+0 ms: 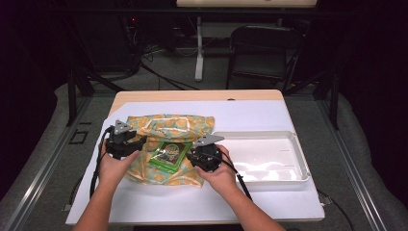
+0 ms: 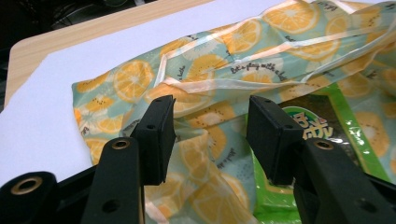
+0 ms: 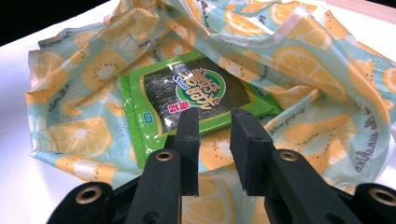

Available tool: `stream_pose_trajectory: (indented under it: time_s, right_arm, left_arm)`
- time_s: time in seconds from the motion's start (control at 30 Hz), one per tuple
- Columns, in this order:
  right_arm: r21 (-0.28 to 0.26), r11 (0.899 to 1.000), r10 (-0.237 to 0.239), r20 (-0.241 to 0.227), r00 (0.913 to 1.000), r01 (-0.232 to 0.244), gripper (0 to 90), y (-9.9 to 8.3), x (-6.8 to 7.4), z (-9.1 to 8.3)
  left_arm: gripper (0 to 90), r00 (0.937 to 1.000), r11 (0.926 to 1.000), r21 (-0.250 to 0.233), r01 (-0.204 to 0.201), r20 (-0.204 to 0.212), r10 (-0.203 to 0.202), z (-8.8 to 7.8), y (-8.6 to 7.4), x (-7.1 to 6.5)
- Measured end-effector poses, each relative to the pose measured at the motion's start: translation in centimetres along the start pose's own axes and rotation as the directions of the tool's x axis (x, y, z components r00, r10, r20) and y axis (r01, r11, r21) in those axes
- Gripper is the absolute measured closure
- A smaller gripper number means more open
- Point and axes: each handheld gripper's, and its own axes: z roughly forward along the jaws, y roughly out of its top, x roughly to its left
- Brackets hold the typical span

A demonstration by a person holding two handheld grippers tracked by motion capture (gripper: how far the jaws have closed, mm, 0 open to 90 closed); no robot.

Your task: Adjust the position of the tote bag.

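Observation:
A plastic bag (image 1: 185,124) printed with orange and kiwi slices lies crumpled on the white sheet. A green seaweed snack packet (image 1: 169,154) rests flat on top of it. My left gripper (image 1: 136,142) hovers at the bag's left edge; in the left gripper view its jaws (image 2: 210,112) stand wide apart over the bag (image 2: 233,60), with the packet (image 2: 322,126) to their right. My right gripper (image 1: 195,148) sits at the packet's right side. Its jaws (image 3: 215,121) stand a narrow gap apart just short of the packet (image 3: 196,93), above the bag (image 3: 317,70), pinching nothing.
A white rectangular tray (image 1: 302,163) stands to the right of the bag, with nothing in it. The white sheet (image 1: 250,115) covers most of the wooden table (image 1: 192,95). A dark chair and stands are behind the table's far edge.

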Motion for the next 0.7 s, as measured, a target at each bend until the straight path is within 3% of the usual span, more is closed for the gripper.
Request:
stream_pose_trajectory:
  time_s: [0.17, 0.37, 0.5, 0.63, 0.67, 0.7]
  right_arm:
    - [-0.001, 1.000, -0.007, 0.000, 1.0000, 0.007, 72.8, -0.1, 0.0, 0.0]
    - [-0.012, 1.000, -0.003, 0.000, 1.0000, 0.003, 72.2, -0.2, -0.1, -0.1]
    - [-0.006, 1.000, 0.005, -0.007, 1.0000, -0.005, 71.9, -0.3, -0.2, 0.1]
    - [-0.004, 1.000, 0.005, -0.010, 0.9999, -0.005, 71.5, -0.4, -0.1, 0.4]
    - [-0.004, 1.000, 0.005, -0.010, 0.9999, -0.005, 71.5, -0.4, -0.1, 0.4]
    - [-0.001, 1.000, 0.005, -0.006, 1.0000, -0.005, 71.6, -0.4, -0.1, 0.5]
  left_arm:
    - [51.3, 0.9999, 0.9999, 0.009, 0.007, -0.009, -0.007, -0.4, -0.6, -0.3]
    - [51.9, 0.9994, 0.9981, 0.060, 0.018, -0.030, -0.016, 0.1, -2.1, -0.8]
    - [55.2, 0.9988, 0.9947, 0.102, -0.003, -0.048, 0.007, 0.7, -2.8, -1.2]
    - [70.5, 0.9963, 0.9876, 0.152, -0.039, -0.069, 0.050, 1.5, -3.4, -1.5]
    - [70.5, 0.9958, 0.9851, 0.166, -0.045, -0.072, 0.057, 1.7, -3.6, -1.5]
    - [77.0, 0.9949, 0.9824, 0.181, -0.047, -0.079, 0.062, 1.9, -3.7, -1.5]
